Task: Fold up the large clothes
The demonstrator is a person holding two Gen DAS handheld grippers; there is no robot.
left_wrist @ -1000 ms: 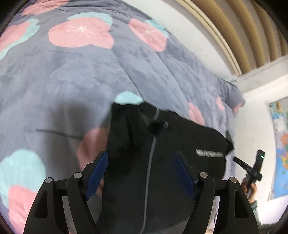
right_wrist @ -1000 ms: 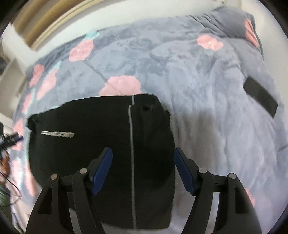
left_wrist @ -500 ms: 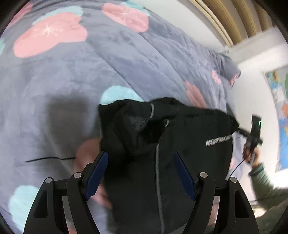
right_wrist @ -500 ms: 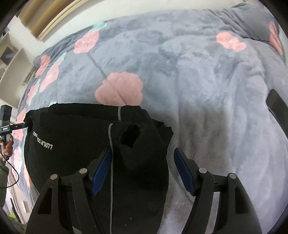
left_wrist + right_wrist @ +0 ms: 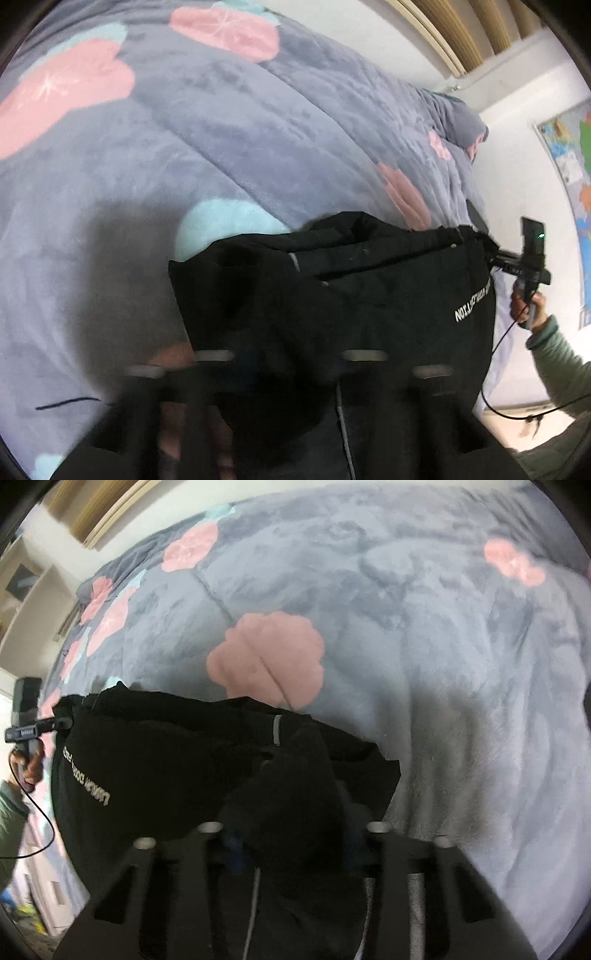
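A black garment (image 5: pixel 369 295) with white lettering and a thin grey stripe lies on the bed, its far edge bunched into folds. My left gripper (image 5: pixel 288 369) is low over its left part, blurred. Its jaws are closing, with a bulge of black cloth between them. In this view my right gripper (image 5: pixel 489 254) touches the garment's right corner. The right wrist view shows the same garment (image 5: pixel 147 760). There my right gripper (image 5: pixel 291 830) is closing on a thick fold that fills the gap, blue pads against it. My left gripper (image 5: pixel 64 722) meets the left corner.
A grey fleece blanket (image 5: pixel 258 129) with pink and teal flowers covers the bed on every side of the garment. Each view shows a hand (image 5: pixel 524 306) in a green sleeve with a black cable hanging from it. A white wall with a map (image 5: pixel 580 206) stands to the right.
Both grippers have sunk closer to the garment and their jaws have come in from wide apart. The garment's far edge has bunched up into folds between the fingers.
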